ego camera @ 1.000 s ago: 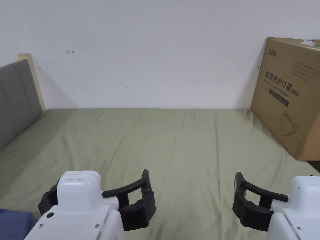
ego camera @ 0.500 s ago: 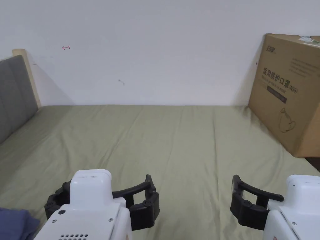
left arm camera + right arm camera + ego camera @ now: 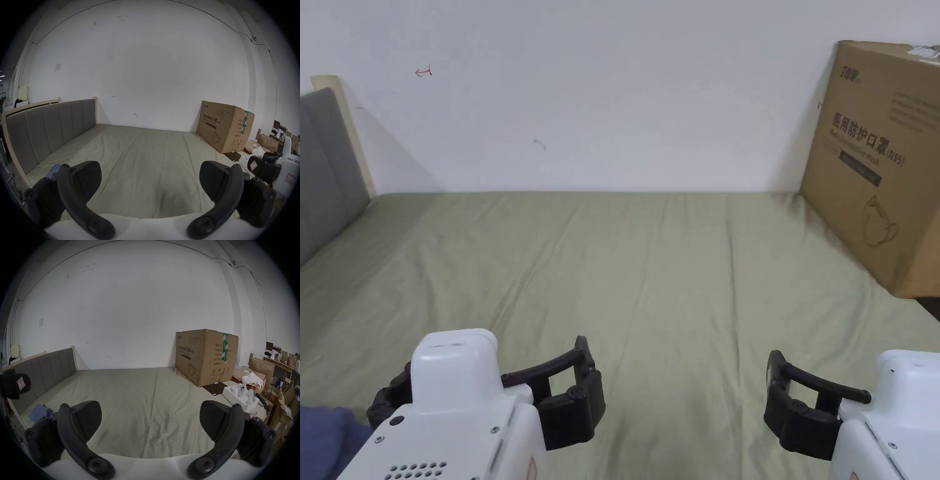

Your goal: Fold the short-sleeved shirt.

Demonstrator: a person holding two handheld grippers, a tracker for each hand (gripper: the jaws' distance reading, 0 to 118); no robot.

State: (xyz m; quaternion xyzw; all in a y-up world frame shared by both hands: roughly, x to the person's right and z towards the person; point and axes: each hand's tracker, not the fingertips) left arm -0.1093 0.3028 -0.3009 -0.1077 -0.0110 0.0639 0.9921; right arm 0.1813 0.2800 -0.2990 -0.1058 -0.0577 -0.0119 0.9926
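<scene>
Shirt (image 3: 39, 412), a crumpled blue heap at the bed's (image 3: 650, 275) near-left corner by the headboard (image 3: 48, 128), showed no readable long axis or heading. Over the last second only the view drifted; nothing was grasped, so folding had not begun. Left gripper (image 3: 150, 180) and right gripper (image 3: 150, 420) hung wide above the bed, empty.

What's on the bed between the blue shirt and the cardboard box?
Just bare green sheet, lightly creased. The right gripper view shows the blue shirt bunched near the headboard side and the cardboard box at the far right.
</scene>
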